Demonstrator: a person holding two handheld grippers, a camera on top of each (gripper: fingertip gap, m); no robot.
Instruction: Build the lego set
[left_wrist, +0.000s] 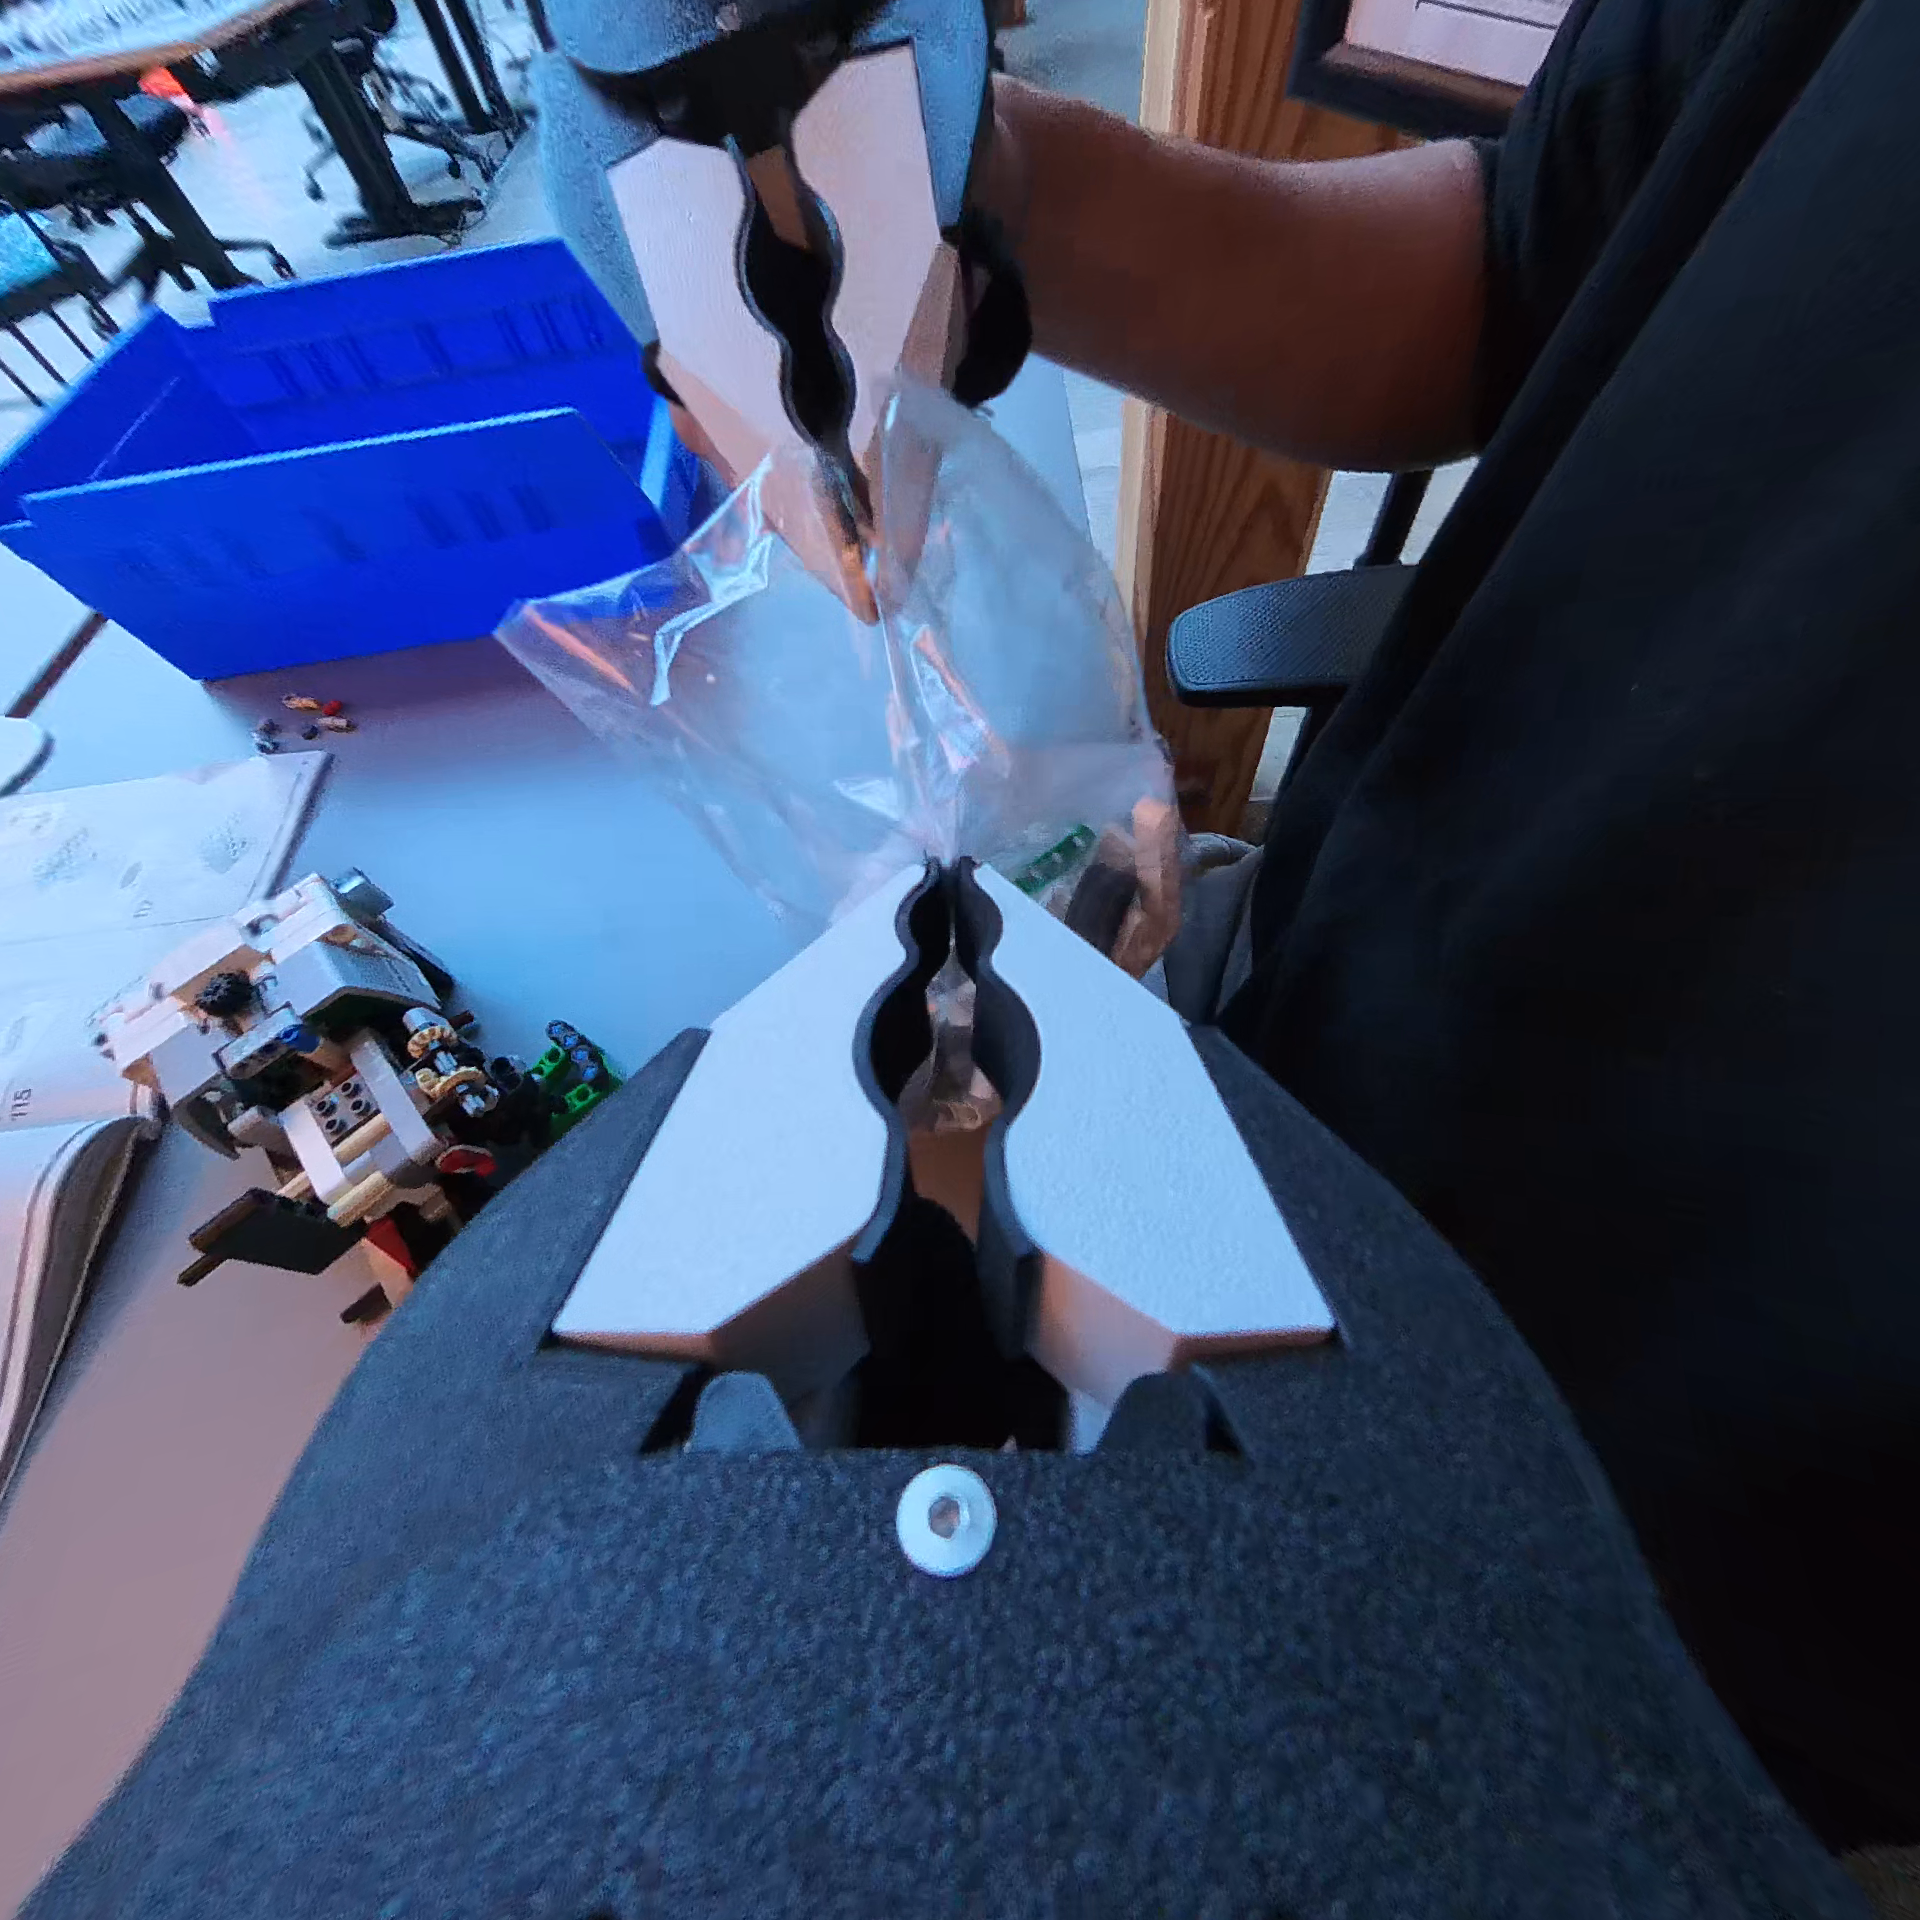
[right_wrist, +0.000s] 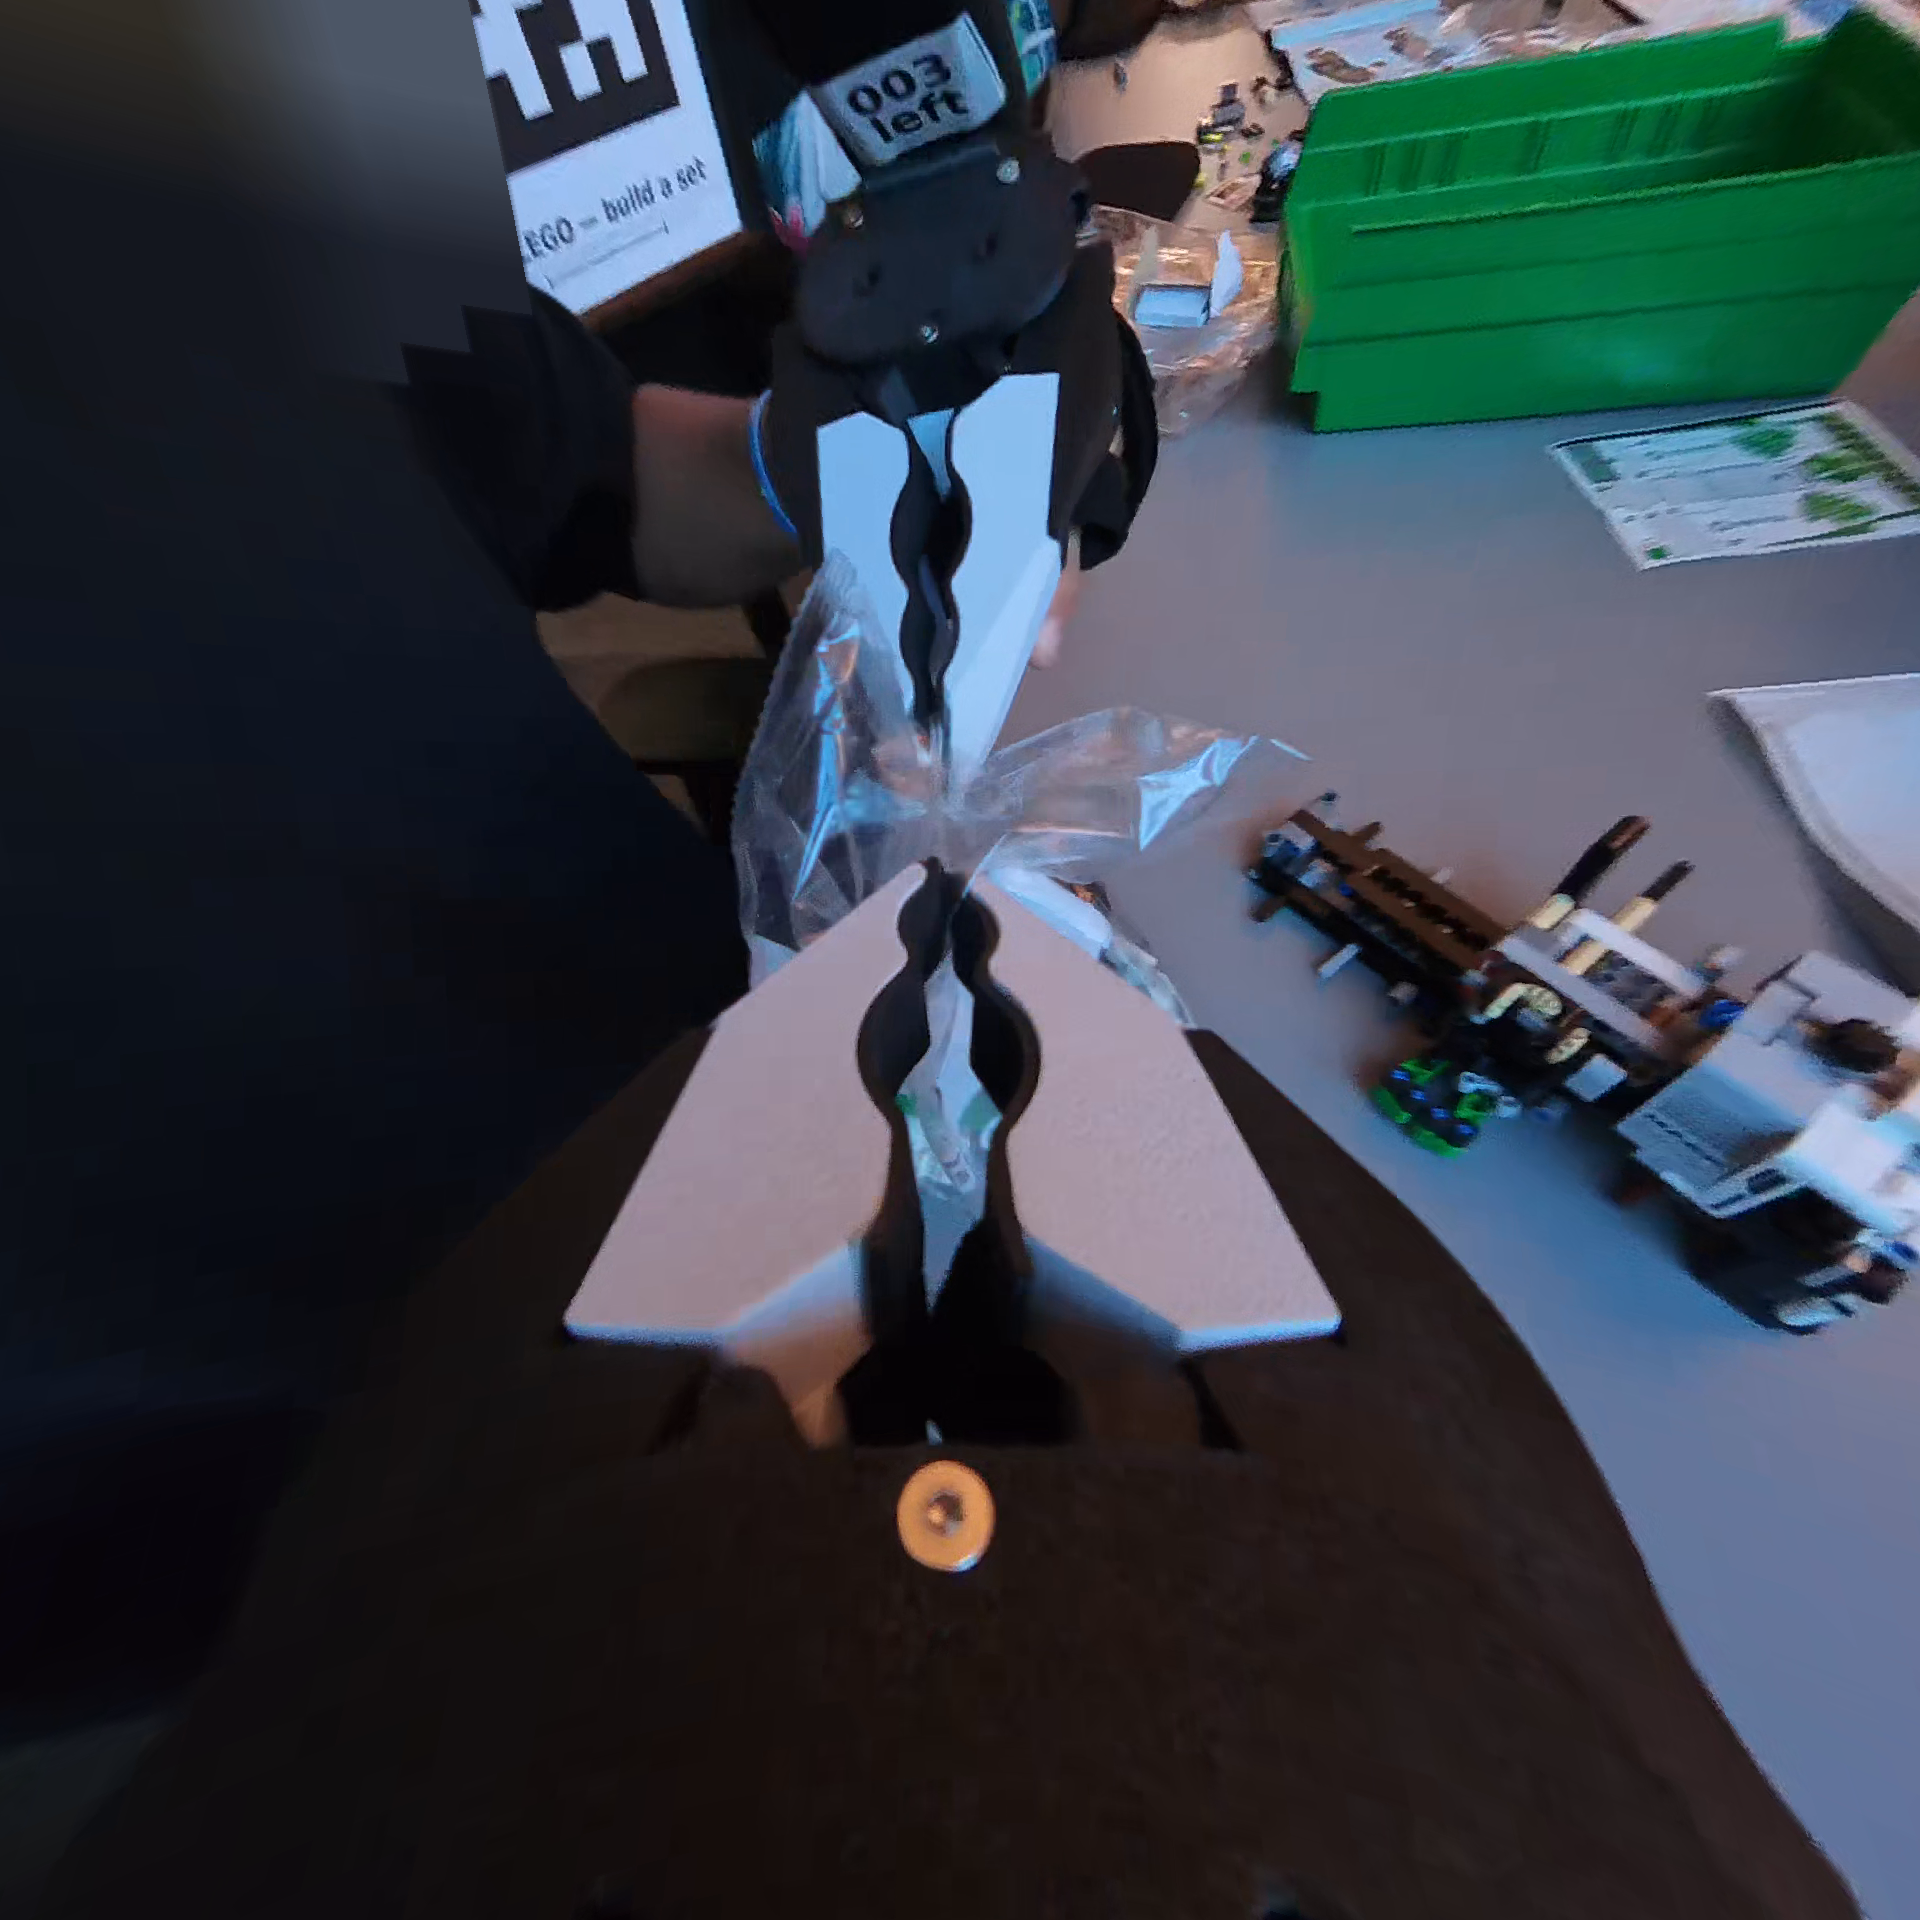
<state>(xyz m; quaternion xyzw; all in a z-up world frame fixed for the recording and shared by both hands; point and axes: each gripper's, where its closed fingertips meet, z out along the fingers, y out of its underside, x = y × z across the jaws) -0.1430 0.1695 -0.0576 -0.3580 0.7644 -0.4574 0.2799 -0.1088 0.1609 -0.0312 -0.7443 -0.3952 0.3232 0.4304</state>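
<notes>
A clear plastic bag (left_wrist: 831, 707) with a few lego parts in it hangs between both grippers, in front of the person's dark shirt. My left gripper (left_wrist: 948, 868) is shut on one edge of the bag. My right gripper (right_wrist: 940, 868) is shut on the bag (right_wrist: 1039, 800) too, facing the left one; it also shows in the left wrist view (left_wrist: 862, 582), pinching the film from above. The left gripper shows in the right wrist view (right_wrist: 935, 727). A part-built lego truck (left_wrist: 312, 1060) lies on the grey table (left_wrist: 499, 831), and also shows in the right wrist view (right_wrist: 1621, 1060).
A blue bin (left_wrist: 343, 499) stands behind the bag. An instruction booklet (left_wrist: 135, 842) lies by the truck, with small loose parts (left_wrist: 307, 717) near the bin. A green bin (right_wrist: 1590, 218), a sticker sheet (right_wrist: 1756, 483) and another bag (right_wrist: 1195, 301) sit on the far side. An office chair armrest (left_wrist: 1278, 634) is beside the person. The gap from one gripper's tips to the other's is roughly 5 cm. The part-built lego truck (left_wrist: 312, 1060) is about 20 cm from both grippers' fingertips.
</notes>
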